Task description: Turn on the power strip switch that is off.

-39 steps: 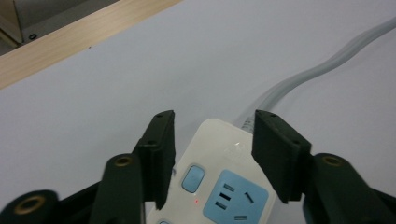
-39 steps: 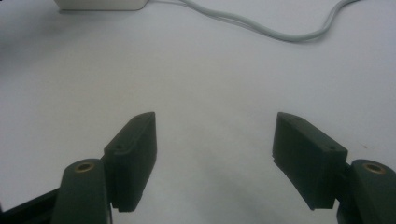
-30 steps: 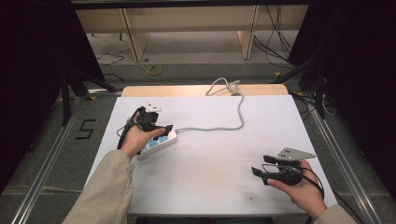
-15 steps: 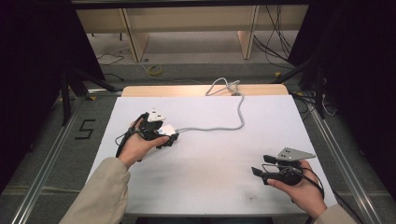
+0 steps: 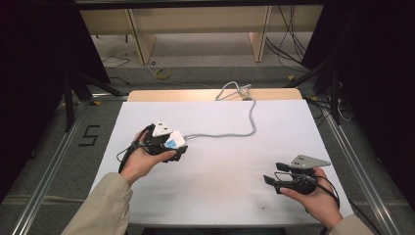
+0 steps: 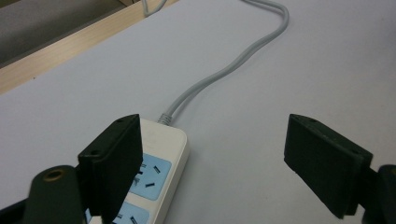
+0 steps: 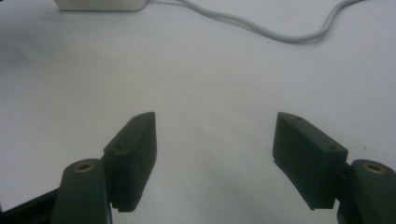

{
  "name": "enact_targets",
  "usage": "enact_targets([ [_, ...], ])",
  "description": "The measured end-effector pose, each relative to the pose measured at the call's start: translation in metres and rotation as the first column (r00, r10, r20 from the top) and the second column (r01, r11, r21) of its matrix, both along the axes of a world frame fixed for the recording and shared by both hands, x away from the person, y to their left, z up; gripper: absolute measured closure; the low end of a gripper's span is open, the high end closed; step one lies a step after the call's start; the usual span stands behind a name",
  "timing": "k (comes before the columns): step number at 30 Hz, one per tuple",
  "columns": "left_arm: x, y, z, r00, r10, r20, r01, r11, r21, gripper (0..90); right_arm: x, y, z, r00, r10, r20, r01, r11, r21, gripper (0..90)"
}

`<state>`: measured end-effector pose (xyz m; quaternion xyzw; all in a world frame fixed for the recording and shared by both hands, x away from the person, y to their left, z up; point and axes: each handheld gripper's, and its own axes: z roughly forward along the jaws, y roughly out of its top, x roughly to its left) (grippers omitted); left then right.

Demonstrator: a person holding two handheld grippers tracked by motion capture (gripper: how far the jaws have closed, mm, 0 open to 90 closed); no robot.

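The white power strip (image 6: 154, 172) lies on the table's left half, its blue sockets clear in the left gripper view. The left gripper (image 6: 212, 158) has just been opening; its wide jaws hold nothing, the strip seemingly beside one jaw. From above, the right gripper (image 5: 274, 182) rests well apart, jaws wide. The grey cable (image 5: 230, 131) trails off the white table (image 5: 293, 127).

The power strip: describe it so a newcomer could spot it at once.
On the white table, look left of centre, by the left hand-held gripper. The power strip lies flat there, a white block with pale blue sockets; its grey cable snakes off the far edge.
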<state>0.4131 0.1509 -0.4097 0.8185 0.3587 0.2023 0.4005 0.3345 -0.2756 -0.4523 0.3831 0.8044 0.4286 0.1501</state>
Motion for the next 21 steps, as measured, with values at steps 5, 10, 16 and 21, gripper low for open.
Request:
enact_targets([
  [5,-0.008,0.001,0.002,0.9998,-0.010,0.017,0.011,0.9995,-0.031,16.7,0.000,0.000,0.000,1.0000,-0.001,0.000,0.001,1.0000,-0.001,31.1],
  [10,-0.016,0.003,0.003,0.9995,-0.011,0.029,0.012,0.9992,-0.037,15.9,0.000,0.000,0.000,1.0000,0.000,-0.002,0.000,1.0000,-0.001,31.0],
  [16,-0.025,0.006,0.001,0.9993,-0.021,0.031,0.022,0.9985,-0.050,15.9,0.000,0.000,0.000,1.0000,-0.002,-0.001,0.002,1.0000,0.000,31.0],
  [21,-0.031,0.009,-0.002,0.9985,-0.036,0.040,0.038,0.9982,-0.046,15.9,0.000,0.000,0.000,1.0000,-0.002,0.000,0.002,1.0000,0.001,30.9],
])
